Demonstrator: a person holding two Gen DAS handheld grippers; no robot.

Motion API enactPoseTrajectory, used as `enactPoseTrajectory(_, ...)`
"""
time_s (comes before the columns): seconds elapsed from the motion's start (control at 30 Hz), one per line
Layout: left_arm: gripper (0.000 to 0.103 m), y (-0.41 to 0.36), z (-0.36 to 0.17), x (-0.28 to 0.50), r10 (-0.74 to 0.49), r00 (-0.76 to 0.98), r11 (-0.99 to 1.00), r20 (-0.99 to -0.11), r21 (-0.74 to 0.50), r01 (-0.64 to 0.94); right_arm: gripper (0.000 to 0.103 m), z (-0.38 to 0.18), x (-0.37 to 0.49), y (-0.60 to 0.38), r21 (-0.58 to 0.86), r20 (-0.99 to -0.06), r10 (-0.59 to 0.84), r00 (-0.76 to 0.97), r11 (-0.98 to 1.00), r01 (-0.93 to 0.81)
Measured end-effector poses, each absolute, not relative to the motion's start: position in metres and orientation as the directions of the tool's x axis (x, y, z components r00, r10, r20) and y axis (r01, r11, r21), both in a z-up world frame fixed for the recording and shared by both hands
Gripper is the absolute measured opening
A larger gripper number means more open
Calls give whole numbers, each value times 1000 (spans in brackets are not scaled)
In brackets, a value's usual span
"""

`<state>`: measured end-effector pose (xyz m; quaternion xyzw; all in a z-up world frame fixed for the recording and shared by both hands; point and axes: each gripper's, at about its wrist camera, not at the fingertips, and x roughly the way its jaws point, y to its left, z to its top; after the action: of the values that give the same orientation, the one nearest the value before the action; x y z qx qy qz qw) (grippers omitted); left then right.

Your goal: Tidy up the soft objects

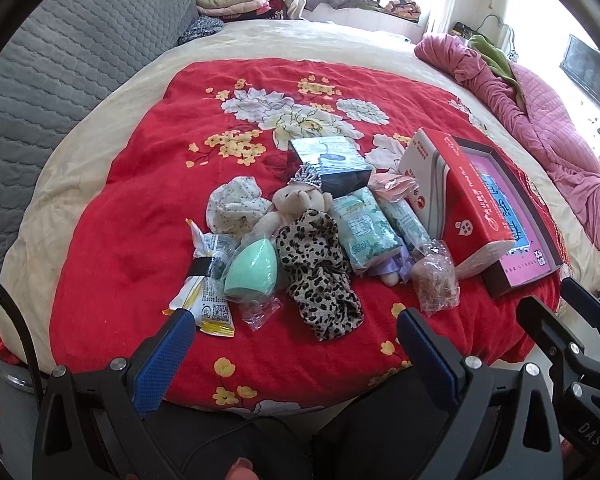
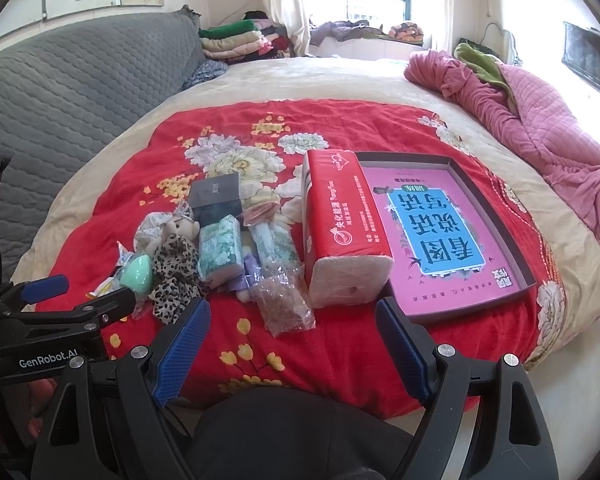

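soft pile point(image 1: 300, 236): plush bear, leopard cloth, tissue packs heaped on red blanket point(image 1: 120, 240)
left gripper point(image 1: 296, 320): fingers spread, nothing held
right gripper point(image 2: 292, 312): fingers spread, nothing held
tray point(image 2: 512, 216): fully seen only in right view

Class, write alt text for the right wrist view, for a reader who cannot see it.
An open claw hovers empty over a red floral blanket strewn with items: a red tissue pack beside a pink-lined box tray, with a leopard-print cloth and a mint sponge to its left.
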<state>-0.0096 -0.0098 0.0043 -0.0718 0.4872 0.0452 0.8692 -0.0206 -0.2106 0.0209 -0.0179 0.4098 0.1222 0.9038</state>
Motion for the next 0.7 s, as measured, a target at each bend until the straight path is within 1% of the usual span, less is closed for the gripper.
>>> enactPoseTrajectory(0.43,101,33,-18,-5,9,490,968,-872,-116,-224,85,-14,1,-198,58,-807,193,559,966,-250)
enactPoseTrajectory(0.7,102,79,-42,-2,-4,446,939,-895,-157,-305,85,-43,25,-178,0,-859,136,494,964,-266)
